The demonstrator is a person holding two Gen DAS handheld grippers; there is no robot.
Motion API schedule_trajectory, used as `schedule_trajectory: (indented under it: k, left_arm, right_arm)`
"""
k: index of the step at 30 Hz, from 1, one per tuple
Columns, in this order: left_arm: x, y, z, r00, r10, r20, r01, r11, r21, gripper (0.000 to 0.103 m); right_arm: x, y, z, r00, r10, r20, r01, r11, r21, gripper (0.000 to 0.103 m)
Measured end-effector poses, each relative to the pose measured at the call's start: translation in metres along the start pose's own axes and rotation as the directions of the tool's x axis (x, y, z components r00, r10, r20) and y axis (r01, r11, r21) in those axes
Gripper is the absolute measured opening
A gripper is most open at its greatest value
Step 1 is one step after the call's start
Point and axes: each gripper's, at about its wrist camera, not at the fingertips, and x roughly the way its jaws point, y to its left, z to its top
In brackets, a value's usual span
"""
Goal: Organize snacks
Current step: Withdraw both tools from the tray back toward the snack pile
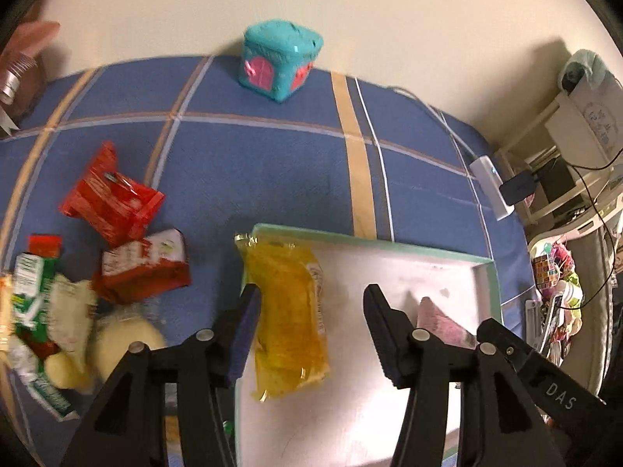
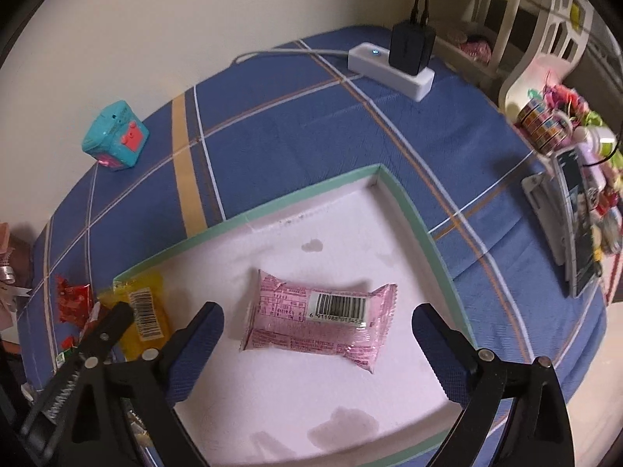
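1. Nearest, the left gripper (image 1: pixel 311 303) hangs over the left end of a shallow white tray with a mint-green rim (image 1: pixel 373 243); its fingers stand apart, and the yellow snack packet (image 1: pixel 288 319) lies in the gap on the tray floor, free of both pads.
2. Likewise the right gripper (image 2: pixel 317 323) is spread wide above a pink wrapped snack (image 2: pixel 319 319), barcode side up, lying flat near the tray's middle with neither pad touching it.
3. Left of the tray, on the blue plaid cloth (image 1: pixel 272 163), sits a loose heap: red packets (image 1: pixel 113 202), a red-and-white packet (image 1: pixel 144 264) and green-and-white wrappers (image 1: pixel 31 292), some overlapping.
4. Farther back, a teal toy cube with pink patches (image 1: pixel 280 58) stands at the cloth's far edge by the wall.
5. At the far right edge, a white power strip (image 2: pixel 391 68) carries a black adapter (image 2: pixel 410 48).
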Motion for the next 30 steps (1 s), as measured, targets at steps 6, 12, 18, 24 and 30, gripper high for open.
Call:
schedule_trajectory:
  k: [6, 12, 18, 24, 30]
  left_arm:
    - [-0.027, 0.007, 0.009, 0.993, 0.097, 0.060, -0.096, 0.995, -0.008, 0.083]
    - [-0.034, 0.020, 0.008, 0.978, 0.191, 0.080, -0.191, 0.981, -0.004, 0.091]
    - [-0.036, 0.021, 0.007, 0.971, 0.223, 0.088, -0.226, 0.973, 0.034, 0.092]
    - [-0.035, 0.021, 0.006, 0.967, 0.237, 0.091, -0.241, 0.970, 0.036, 0.100]
    - [-0.039, 0.020, 0.006, 0.959, 0.247, 0.138, -0.256, 0.966, 0.047, 0.103]
  right_arm:
    - [-0.032, 0.002, 0.003, 0.999, -0.017, 0.032, 0.018, 1.000, -0.019, 0.100]
    - [-0.054, 0.006, 0.002, 0.999, -0.012, 0.051, 0.015, 0.999, -0.044, 0.101]
    - [-0.049, 0.013, -0.003, 0.999, -0.011, 0.032, 0.013, 0.998, -0.067, 0.101]
    - [-0.033, 0.016, -0.007, 0.999, -0.032, -0.012, 0.031, 0.996, -0.082, 0.102]
    - [-0.034, 0.014, -0.005, 0.999, -0.037, -0.001, 0.037, 0.997, -0.073, 0.103]
